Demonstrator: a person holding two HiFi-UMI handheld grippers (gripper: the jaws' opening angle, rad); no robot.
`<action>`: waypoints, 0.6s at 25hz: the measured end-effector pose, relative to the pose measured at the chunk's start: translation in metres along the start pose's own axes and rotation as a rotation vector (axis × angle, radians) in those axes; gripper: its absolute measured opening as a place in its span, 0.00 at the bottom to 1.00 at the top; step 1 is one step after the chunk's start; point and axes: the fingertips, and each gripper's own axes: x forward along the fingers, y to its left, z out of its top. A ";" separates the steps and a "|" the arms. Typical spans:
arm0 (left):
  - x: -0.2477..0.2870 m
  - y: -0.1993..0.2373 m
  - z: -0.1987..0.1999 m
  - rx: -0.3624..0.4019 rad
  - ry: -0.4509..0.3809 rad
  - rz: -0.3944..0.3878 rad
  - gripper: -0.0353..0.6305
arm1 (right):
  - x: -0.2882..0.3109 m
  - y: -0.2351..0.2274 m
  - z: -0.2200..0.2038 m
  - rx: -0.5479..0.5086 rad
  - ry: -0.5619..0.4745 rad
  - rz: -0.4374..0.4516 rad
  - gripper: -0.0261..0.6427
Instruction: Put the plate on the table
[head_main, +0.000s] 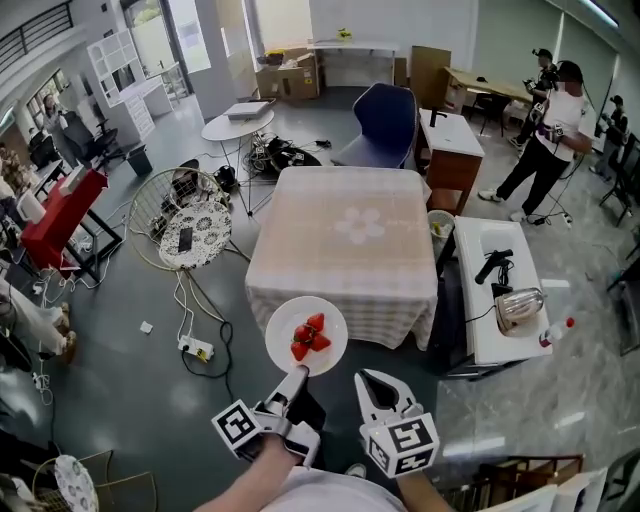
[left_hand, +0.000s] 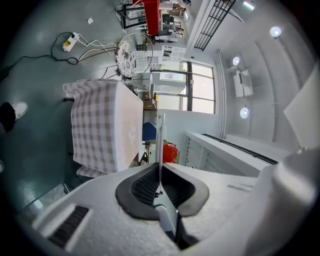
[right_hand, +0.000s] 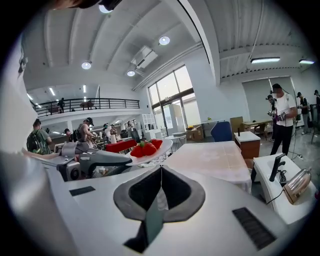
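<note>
A white plate (head_main: 306, 335) carrying strawberries (head_main: 310, 334) hangs in the air just before the near edge of the square table (head_main: 340, 245), which has a pale checked cloth. My left gripper (head_main: 297, 376) is shut on the plate's near rim. In the left gripper view the plate (left_hand: 160, 142) shows edge-on between the jaws, with the table (left_hand: 102, 125) beyond it. My right gripper (head_main: 373, 380) floats beside it on the right, shut and holding nothing. The right gripper view shows the plate (right_hand: 150, 150), the left gripper (right_hand: 90, 161) and the table (right_hand: 212, 157).
A white side table (head_main: 480, 340) with a toaster (head_main: 520, 308) stands right of the table. A blue chair (head_main: 385, 120) and a wooden cabinet (head_main: 452, 160) are behind it. A round doily-topped stand (head_main: 195, 232) and a power strip (head_main: 196, 348) are at left. A person (head_main: 548, 135) stands far right.
</note>
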 end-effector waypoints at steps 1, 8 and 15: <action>0.008 -0.001 0.009 -0.002 0.005 0.002 0.08 | 0.010 -0.001 0.004 -0.001 0.007 -0.005 0.05; 0.055 -0.006 0.068 -0.028 0.054 -0.002 0.08 | 0.074 0.003 0.030 -0.022 0.033 -0.030 0.05; 0.085 -0.011 0.126 -0.057 0.086 -0.027 0.08 | 0.132 0.014 0.049 -0.031 0.063 -0.081 0.05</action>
